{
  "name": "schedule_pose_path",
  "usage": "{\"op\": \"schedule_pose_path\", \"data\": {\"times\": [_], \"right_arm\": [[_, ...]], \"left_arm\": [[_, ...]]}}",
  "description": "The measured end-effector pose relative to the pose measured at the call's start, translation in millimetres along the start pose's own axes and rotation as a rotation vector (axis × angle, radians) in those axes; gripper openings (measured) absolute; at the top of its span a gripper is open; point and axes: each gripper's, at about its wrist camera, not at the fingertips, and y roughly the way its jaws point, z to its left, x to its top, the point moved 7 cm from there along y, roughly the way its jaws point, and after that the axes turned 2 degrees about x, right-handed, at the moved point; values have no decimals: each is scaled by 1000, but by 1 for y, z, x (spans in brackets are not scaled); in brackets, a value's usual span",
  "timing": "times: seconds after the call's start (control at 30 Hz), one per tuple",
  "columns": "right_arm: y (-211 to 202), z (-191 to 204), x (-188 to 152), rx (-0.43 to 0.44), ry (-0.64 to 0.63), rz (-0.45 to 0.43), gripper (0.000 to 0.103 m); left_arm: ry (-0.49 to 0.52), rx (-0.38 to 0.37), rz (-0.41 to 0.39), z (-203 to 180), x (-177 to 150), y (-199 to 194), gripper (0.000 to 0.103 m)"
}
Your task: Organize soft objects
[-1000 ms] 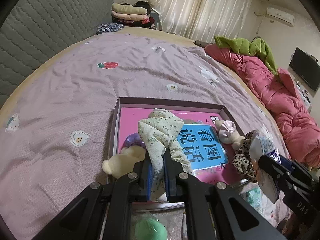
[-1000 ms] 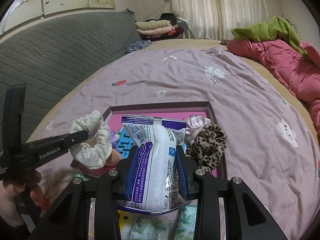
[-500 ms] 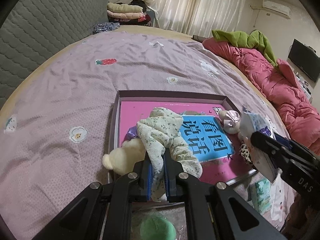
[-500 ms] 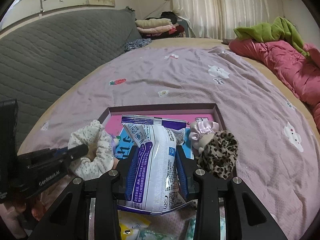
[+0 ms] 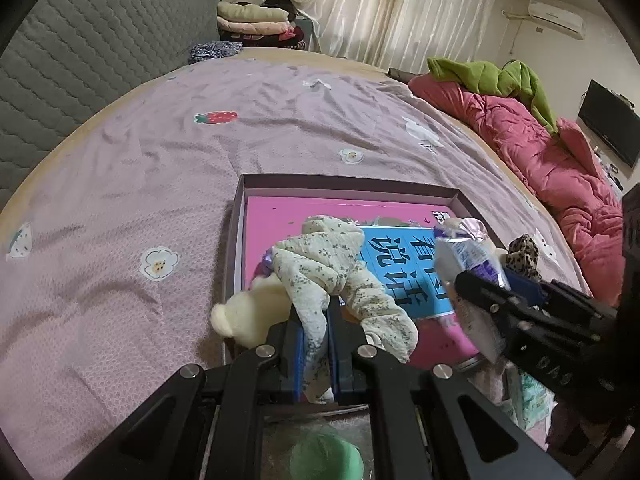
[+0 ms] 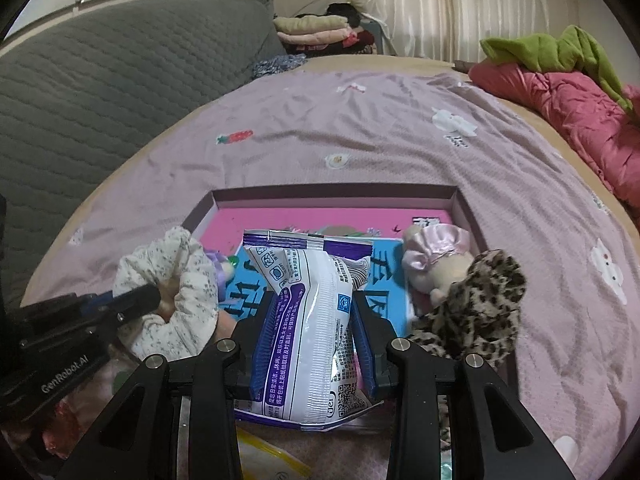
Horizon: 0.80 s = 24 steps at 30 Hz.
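Pinching a floral scrunchie (image 5: 328,268) in left tongs (image 5: 316,344) (jaws clenched), right tongs (image 6: 312,340) squeezing tissue pack (image 6: 308,320)

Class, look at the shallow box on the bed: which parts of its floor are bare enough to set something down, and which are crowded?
Free: the pink strip along the box's far wall and its far left corner. Crowded: the near left, with the floral scrunchie and cream plush; the right side, with the pink-capped doll and leopard scrunchie.
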Motion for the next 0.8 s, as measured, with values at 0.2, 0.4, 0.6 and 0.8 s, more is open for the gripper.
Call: {"op": "schedule_pose_path", "data": {"times": [0.2,0.4,0.6,0.8], "right_arm": [[12,0,-6,-23,-9,22,37],[17,-4,-9,-42,-11,36,37],[18,-9,-15,-52,0,47,37],[17,-14,-17,-66,6,49,38]], "left_arm": [[-3,1,1,1,1,1,10],[-8,-1,2,1,1,1,10],[-12,1,5,1,0,0,10],[-15,3,5,3,1,1,10]]}}
